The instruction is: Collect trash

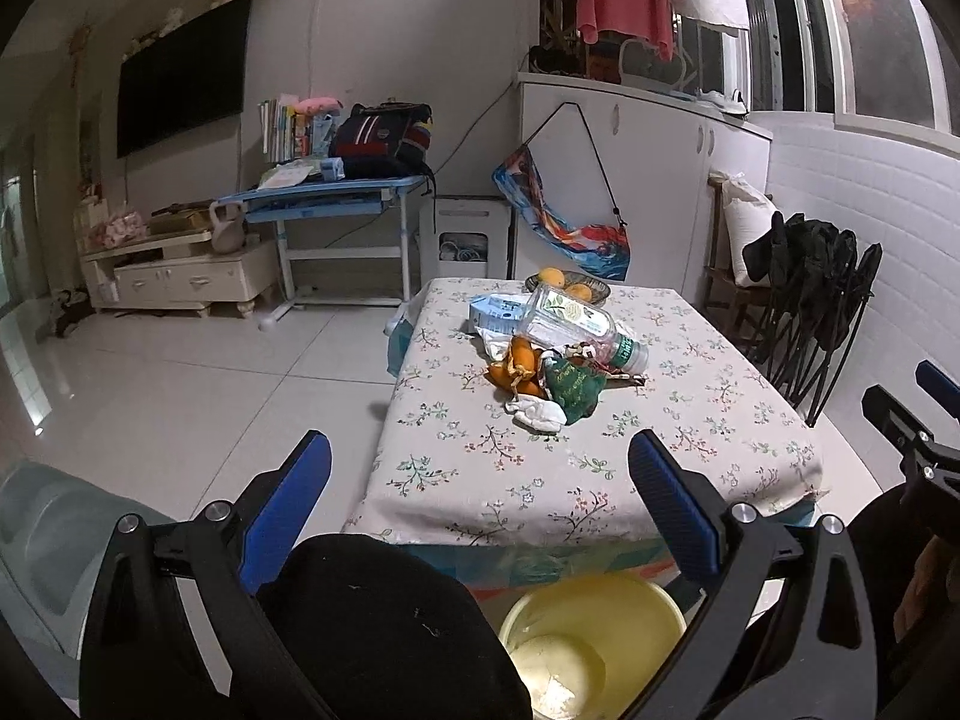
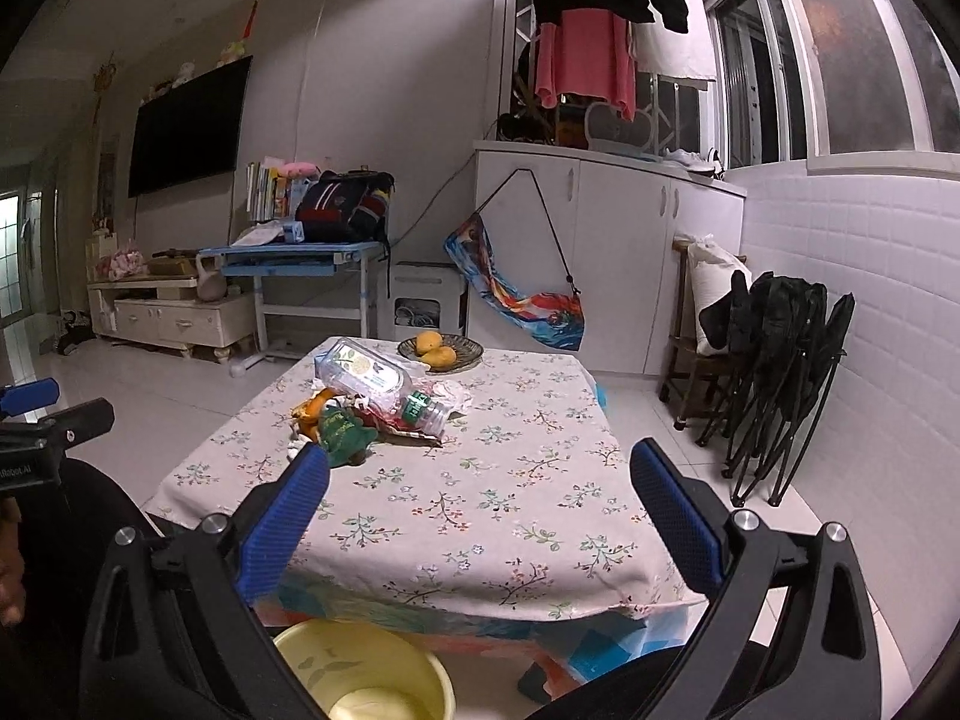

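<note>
A heap of trash lies mid-table on the floral tablecloth (image 1: 540,480): a clear plastic bottle (image 1: 570,324) (image 2: 372,381) with a green label, a white carton (image 1: 495,309), orange peels (image 1: 513,369) (image 2: 309,411), a green wrapper (image 1: 573,390) (image 2: 342,435) and crumpled white tissue (image 1: 537,414). A yellow bucket (image 1: 591,642) (image 2: 360,672) stands on the floor below the table's near edge. My left gripper (image 1: 480,456) is open, held short of the heap. My right gripper (image 2: 480,462) is open too, over the near tablecloth (image 2: 480,510), empty.
A dish of yellow fruit (image 1: 567,288) (image 2: 441,351) sits at the table's far edge. Folded black chairs (image 2: 774,372) lean on the tiled wall at right. A blue desk (image 1: 324,198) and TV cabinet (image 1: 174,276) stand beyond open white floor (image 1: 180,390). A dark knee (image 1: 384,630) sits near.
</note>
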### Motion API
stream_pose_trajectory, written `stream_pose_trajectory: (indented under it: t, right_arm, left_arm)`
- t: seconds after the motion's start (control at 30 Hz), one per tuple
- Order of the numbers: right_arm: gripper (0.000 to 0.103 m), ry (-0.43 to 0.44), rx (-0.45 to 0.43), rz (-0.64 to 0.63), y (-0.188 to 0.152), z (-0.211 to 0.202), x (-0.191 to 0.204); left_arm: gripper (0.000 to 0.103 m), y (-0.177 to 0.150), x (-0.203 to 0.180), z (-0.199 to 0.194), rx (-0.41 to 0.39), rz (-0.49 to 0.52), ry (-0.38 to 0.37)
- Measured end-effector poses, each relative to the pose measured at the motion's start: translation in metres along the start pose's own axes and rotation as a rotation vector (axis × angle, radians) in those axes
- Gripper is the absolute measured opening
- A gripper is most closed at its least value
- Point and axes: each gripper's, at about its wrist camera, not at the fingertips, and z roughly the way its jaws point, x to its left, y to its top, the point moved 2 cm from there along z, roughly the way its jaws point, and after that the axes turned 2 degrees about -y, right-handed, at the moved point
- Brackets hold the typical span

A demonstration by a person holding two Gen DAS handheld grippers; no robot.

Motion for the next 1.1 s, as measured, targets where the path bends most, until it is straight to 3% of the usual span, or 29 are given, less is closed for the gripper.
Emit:
stream_pose_trajectory:
  t: [1.1]
  right_arm:
    - [0.096,-0.004,0.031,-0.021,0.0032,0.0011,-0.001]
  left_arm:
    - [0.096,0.0033,-0.0036,0.0061,-0.01,0.011,0.007]
